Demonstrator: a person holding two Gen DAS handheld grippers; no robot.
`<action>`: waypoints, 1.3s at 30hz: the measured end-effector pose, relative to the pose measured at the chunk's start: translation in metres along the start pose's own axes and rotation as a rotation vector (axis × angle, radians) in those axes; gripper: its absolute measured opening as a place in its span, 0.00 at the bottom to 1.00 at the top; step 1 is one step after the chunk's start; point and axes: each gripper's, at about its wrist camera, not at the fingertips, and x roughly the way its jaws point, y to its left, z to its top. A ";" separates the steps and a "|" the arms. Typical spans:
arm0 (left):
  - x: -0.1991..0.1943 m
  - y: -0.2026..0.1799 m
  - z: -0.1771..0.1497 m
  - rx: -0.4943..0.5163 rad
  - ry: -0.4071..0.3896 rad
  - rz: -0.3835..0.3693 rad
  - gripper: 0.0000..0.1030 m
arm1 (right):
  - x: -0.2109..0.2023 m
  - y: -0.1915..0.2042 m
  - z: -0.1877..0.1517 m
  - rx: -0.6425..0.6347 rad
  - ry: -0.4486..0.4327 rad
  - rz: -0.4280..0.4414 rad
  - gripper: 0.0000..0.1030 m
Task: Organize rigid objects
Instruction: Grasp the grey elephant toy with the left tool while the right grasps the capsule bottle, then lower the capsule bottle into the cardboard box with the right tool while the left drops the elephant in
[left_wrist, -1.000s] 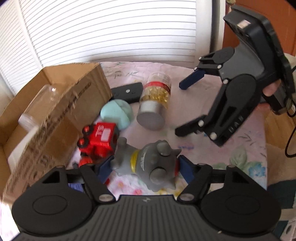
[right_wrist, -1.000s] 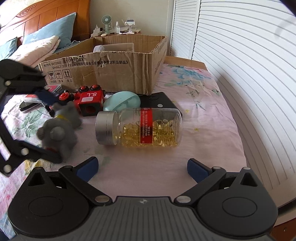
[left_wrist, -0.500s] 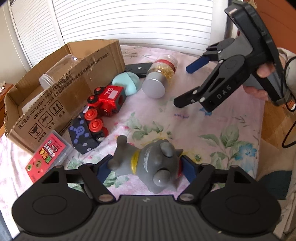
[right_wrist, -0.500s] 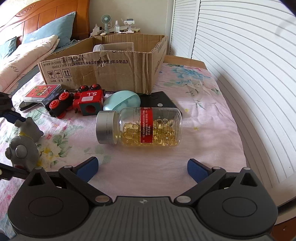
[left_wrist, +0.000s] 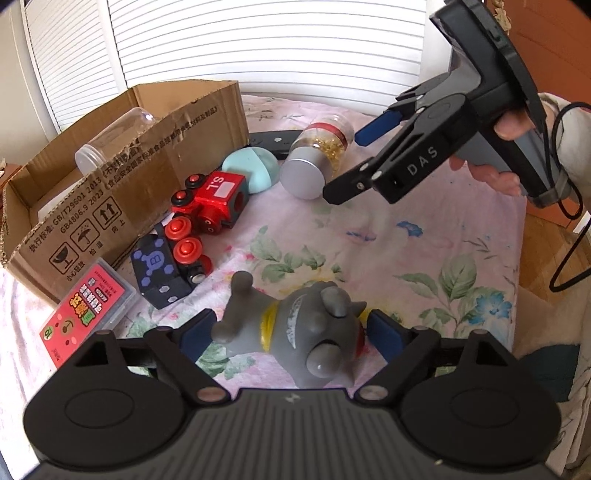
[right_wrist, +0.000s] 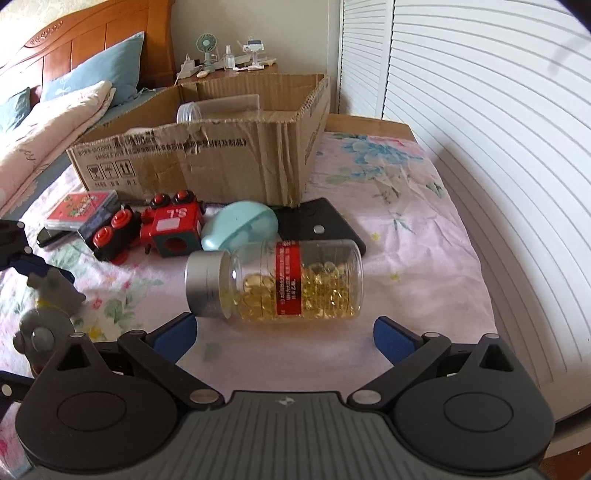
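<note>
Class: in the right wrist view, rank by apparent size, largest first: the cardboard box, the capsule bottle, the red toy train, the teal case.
1. cardboard box
2. capsule bottle
3. red toy train and teal case: look alike in size, unranked.

Bare sheet (right_wrist: 399, 258) right of bottle (right_wrist: 284, 282); toys probably crowd the box (right_wrist: 207, 166).

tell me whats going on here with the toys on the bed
A person is tidying loose things off a floral bedsheet, each hand holding a set of tongs. The left tongs have just been opening around a grey rubber animal toy, which lies between the pads, seemingly released. The right tongs hang open over a clear capsule bottle with a silver cap. The brown cardboard box holds a clear plastic jar.
</note>
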 end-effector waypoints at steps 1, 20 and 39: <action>0.000 0.001 0.000 -0.003 -0.001 -0.003 0.85 | 0.000 0.001 0.001 -0.005 -0.003 0.002 1.00; -0.004 0.002 0.001 0.009 -0.001 -0.033 0.72 | 0.013 0.021 0.029 -0.048 0.041 -0.114 0.95; -0.050 0.016 0.027 -0.042 -0.016 0.037 0.71 | -0.048 0.034 0.058 -0.207 0.036 0.052 0.94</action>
